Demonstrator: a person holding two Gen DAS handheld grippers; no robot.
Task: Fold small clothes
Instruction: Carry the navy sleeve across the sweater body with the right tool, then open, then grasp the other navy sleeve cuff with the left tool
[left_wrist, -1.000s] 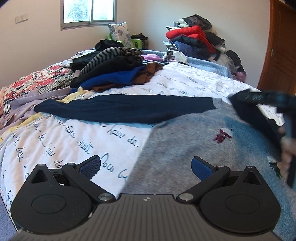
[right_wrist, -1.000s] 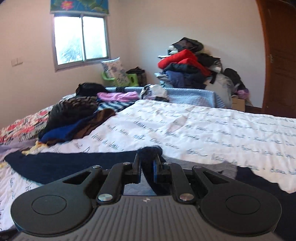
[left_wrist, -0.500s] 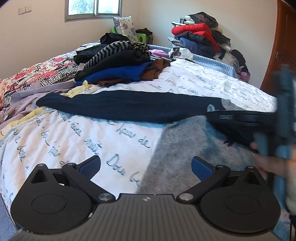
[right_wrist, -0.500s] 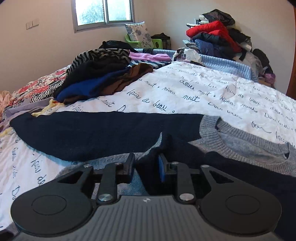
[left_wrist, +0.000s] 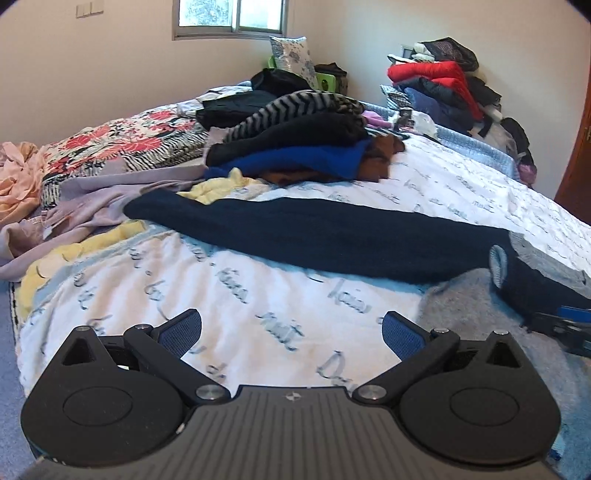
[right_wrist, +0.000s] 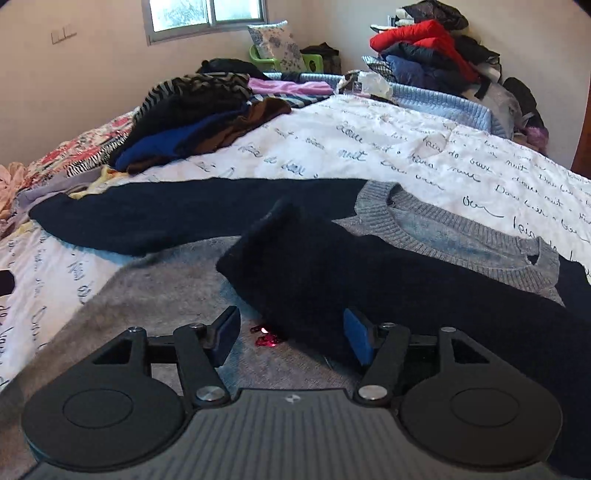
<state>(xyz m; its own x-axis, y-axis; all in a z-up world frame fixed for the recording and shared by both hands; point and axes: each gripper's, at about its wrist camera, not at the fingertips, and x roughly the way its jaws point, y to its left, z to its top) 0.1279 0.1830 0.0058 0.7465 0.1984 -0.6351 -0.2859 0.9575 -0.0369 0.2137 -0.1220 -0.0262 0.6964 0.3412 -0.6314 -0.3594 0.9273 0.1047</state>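
A grey sweater (right_wrist: 461, 236) with navy sleeves lies flat on the bed (right_wrist: 369, 147), filling the lower centre and right of the right wrist view. Its ribbed neckline sits right of centre. One navy sleeve (right_wrist: 177, 214) stretches out toward the left across the white, script-printed bedspread. The other navy sleeve (right_wrist: 332, 273) is folded in over the grey chest, its cuff end near the middle of the frame.

The right gripper (right_wrist: 291, 338) is low in that frame with its jaws opening. The folded sleeve's edge lies between the blue pads, but they do not press on it. A small red motif (right_wrist: 266, 338) on the chest shows just ahead of the fingers.

In the left wrist view, the left gripper (left_wrist: 291, 332) hangs wide open and empty above the bedspread, left of the sweater's grey body (left_wrist: 480, 314). A stack of folded clothes (left_wrist: 295, 147) rests in the upper centre, beyond the outstretched sleeve.
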